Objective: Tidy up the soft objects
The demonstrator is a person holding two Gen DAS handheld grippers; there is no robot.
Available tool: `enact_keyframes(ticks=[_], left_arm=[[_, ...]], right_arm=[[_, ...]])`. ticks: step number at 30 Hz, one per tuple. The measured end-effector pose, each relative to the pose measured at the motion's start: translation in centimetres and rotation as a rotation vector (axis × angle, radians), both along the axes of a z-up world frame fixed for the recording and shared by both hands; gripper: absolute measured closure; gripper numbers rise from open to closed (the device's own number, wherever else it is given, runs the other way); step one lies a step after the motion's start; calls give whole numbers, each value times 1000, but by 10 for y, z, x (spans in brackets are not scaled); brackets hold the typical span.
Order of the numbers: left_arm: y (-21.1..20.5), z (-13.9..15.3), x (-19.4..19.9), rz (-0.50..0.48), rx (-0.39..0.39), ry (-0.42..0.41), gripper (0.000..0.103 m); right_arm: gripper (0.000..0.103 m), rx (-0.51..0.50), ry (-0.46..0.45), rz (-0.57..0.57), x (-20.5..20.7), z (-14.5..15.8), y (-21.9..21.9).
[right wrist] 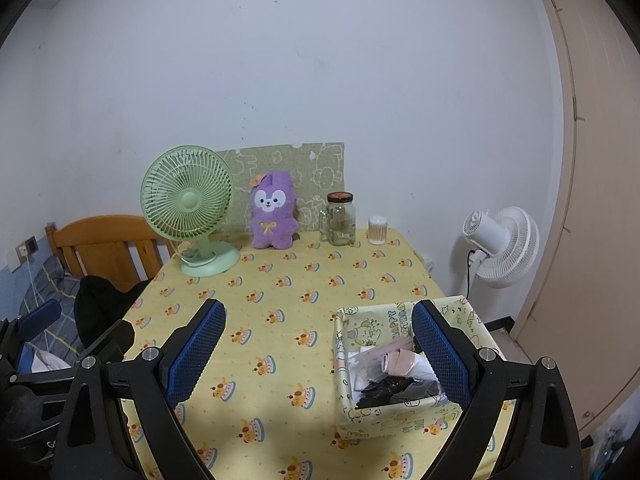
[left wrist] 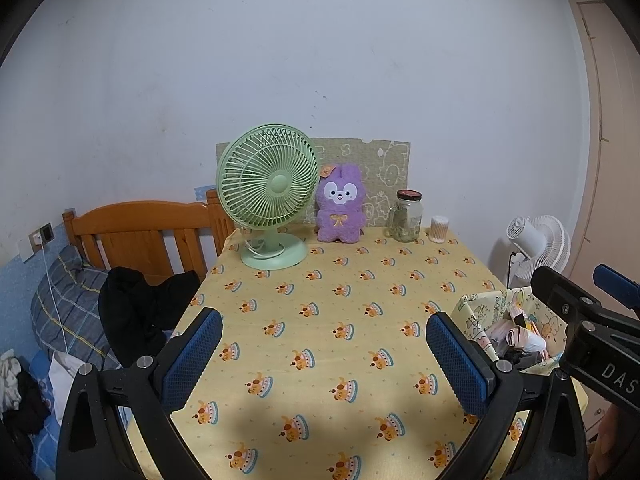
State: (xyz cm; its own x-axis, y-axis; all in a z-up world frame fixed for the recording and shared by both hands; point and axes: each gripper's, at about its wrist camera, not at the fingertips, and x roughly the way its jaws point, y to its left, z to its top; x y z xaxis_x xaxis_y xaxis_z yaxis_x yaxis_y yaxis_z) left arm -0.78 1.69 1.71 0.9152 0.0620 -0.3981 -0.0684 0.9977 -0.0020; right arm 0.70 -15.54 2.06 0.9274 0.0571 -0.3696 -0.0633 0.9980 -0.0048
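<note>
Both tongs are wide open and hold nothing. Left tongs (left wrist: 324,360) hang over the near middle of the surface (left wrist: 340,280). Right tongs (right wrist: 320,354) hang by the box (right wrist: 384,420) at the near right corner, which already holds rolled soft things (right wrist: 396,364). A purple bunny (right wrist: 273,212) sits at the far edge. I think grabbing it comes next, with a long reach past the green fan (right wrist: 188,204).

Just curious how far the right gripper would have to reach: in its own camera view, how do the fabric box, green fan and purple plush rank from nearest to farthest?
1. Fabric box: right beneath the right gripper, front right.
2. Green fan: back left.
3. Purple plush: against the back wall, slightly behind the fan.
</note>
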Motion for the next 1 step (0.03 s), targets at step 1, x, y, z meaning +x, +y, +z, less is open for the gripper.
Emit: enact_keyframes(ticks=[1], left_arm=[[0, 0, 0, 1, 0, 1, 0]], right_arm=[[7, 1, 2, 1, 0, 0, 0]])
